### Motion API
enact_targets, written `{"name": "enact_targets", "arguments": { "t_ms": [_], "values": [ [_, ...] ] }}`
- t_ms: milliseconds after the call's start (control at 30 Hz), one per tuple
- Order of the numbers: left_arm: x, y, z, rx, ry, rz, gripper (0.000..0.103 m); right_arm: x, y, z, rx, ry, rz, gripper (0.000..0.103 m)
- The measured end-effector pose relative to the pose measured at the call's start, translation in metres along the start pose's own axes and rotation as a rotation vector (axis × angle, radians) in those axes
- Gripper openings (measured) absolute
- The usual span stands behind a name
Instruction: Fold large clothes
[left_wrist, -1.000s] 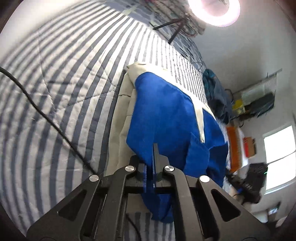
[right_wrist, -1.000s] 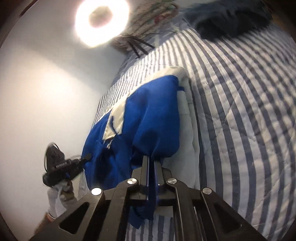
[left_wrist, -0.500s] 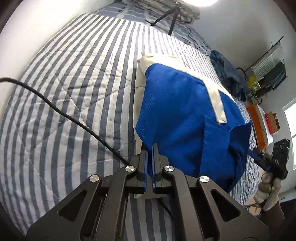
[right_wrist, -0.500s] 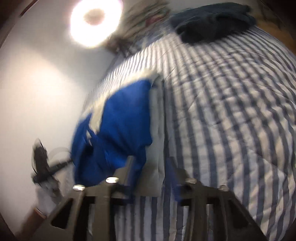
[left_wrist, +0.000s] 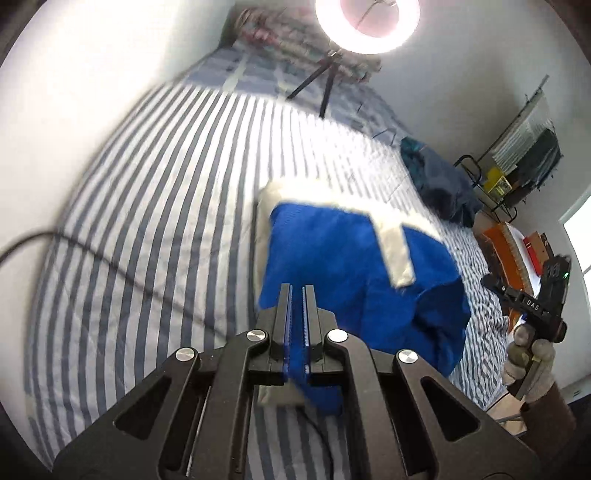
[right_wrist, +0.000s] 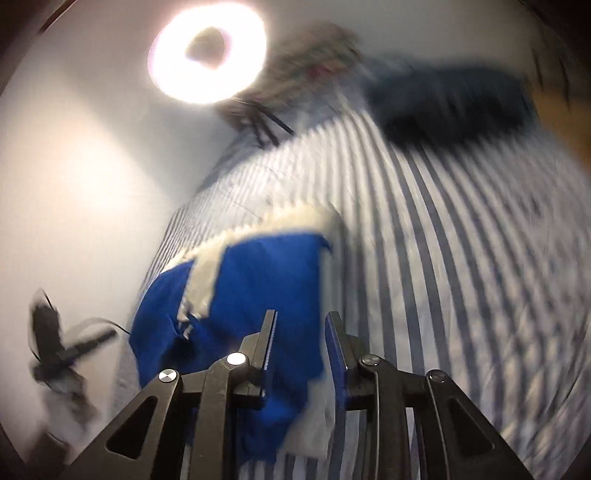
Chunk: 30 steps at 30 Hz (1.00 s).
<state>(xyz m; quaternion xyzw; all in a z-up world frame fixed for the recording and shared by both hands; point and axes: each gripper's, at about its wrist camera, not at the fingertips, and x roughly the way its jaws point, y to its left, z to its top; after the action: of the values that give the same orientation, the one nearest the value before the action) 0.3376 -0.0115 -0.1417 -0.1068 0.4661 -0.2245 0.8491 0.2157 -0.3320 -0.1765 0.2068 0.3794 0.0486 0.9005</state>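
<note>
A blue and cream garment (left_wrist: 343, 266) lies folded on the striped bed; it also shows in the right wrist view (right_wrist: 266, 280). My left gripper (left_wrist: 297, 291) has its jaws nearly together, a narrow gap between them, over the garment's near edge; nothing shows clamped. My right gripper (right_wrist: 301, 321) is open and empty above the garment's near right part. The right gripper also shows in the left wrist view (left_wrist: 532, 306), held off the bed's right side. The left gripper appears blurred in the right wrist view (right_wrist: 55, 350).
The striped quilt (left_wrist: 147, 229) covers the bed. A black cable (left_wrist: 110, 266) runs across it on the left. A dark blue clothes pile (left_wrist: 439, 184) lies at the far right. A ring light (left_wrist: 365, 22) on a tripod stands at the bed's head.
My right gripper opened and let go of the blue garment, then drew back. My left gripper lifted off the garment, which now lies on the bed. Both views tilted upward.
</note>
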Motion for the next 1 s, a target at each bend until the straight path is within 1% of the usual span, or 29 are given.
{"name": "enact_targets", "arguments": {
  "t_ms": [33,100,133,167,200,267,367,433,500,533,567,600,667,700,733,800,833,867,900,967,1000],
  "values": [
    [0.002,-0.008,0.009,0.022,-0.007,-0.007,0.004,0.001,0.009,0.006,-0.039,-0.015,-0.003,0.032],
    [0.011,-0.019,0.025,0.037,-0.023,-0.024,0.019,0.005,0.029,0.022,-0.117,-0.056,0.023,0.032],
    [0.017,-0.026,0.035,0.041,-0.04,-0.031,0.036,0.01,0.035,0.028,-0.137,-0.061,0.04,0.032],
    [0.022,-0.03,0.043,0.041,-0.051,-0.032,0.039,0.018,0.042,0.036,-0.156,-0.055,0.05,0.032],
    [0.031,-0.036,0.052,0.041,-0.057,-0.029,0.039,0.028,0.048,0.044,-0.177,-0.038,0.044,0.032],
    [0.055,-0.048,0.068,0.058,-0.023,-0.016,0.039,0.045,0.054,0.056,-0.207,-0.005,0.031,0.031],
    [0.093,-0.061,0.081,0.123,0.021,0.041,0.039,0.077,0.056,0.069,-0.225,0.073,0.027,0.031],
    [0.12,-0.06,0.08,0.154,0.069,0.094,0.039,0.102,0.054,0.07,-0.23,0.116,0.021,0.03],
    [0.142,-0.05,0.07,0.149,0.119,0.112,0.039,0.121,0.051,0.068,-0.257,0.162,0.003,0.029],
    [0.15,-0.043,0.065,0.153,0.131,0.122,0.039,0.12,0.047,0.058,-0.275,0.18,0.0,0.028],
    [0.155,-0.037,0.061,0.152,0.137,0.11,0.039,0.123,0.043,0.052,-0.287,0.194,-0.005,0.023],
    [0.159,-0.032,0.058,0.143,0.138,0.089,0.039,0.129,0.037,0.046,-0.292,0.216,-0.014,0.02],
    [0.166,-0.025,0.052,0.133,0.121,0.067,0.039,0.14,0.023,0.039,-0.251,0.241,-0.001,0.009],
    [0.167,-0.026,0.051,0.144,0.118,0.071,0.039,0.145,0.015,0.036,-0.224,0.236,0.005,0.006],
    [0.166,-0.028,0.051,0.149,0.114,0.077,0.039,0.147,0.011,0.035,-0.225,0.232,0.005,0.005],
    [0.16,-0.031,0.054,0.149,0.122,0.084,0.039,0.144,0.011,0.041,-0.23,0.248,0.01,0.005],
    [0.148,-0.033,0.054,0.153,0.113,0.09,0.039,0.138,0.012,0.046,-0.228,0.258,0.007,0.007],
    [0.141,-0.035,0.057,0.155,0.1,0.088,0.039,0.129,0.015,0.048,-0.239,0.255,-0.007,0.014],
    [0.128,-0.037,0.055,0.162,0.086,0.076,0.039,0.112,0.019,0.048,-0.27,0.227,-0.013,0.014],
    [0.105,-0.036,0.047,0.18,0.067,0.049,0.04,0.08,0.029,0.041,-0.326,0.201,0.024,0.014],
    [0.098,-0.034,0.043,0.18,0.066,0.045,0.04,0.071,0.03,0.037,-0.343,0.194,0.02,0.014]
  ]
}}
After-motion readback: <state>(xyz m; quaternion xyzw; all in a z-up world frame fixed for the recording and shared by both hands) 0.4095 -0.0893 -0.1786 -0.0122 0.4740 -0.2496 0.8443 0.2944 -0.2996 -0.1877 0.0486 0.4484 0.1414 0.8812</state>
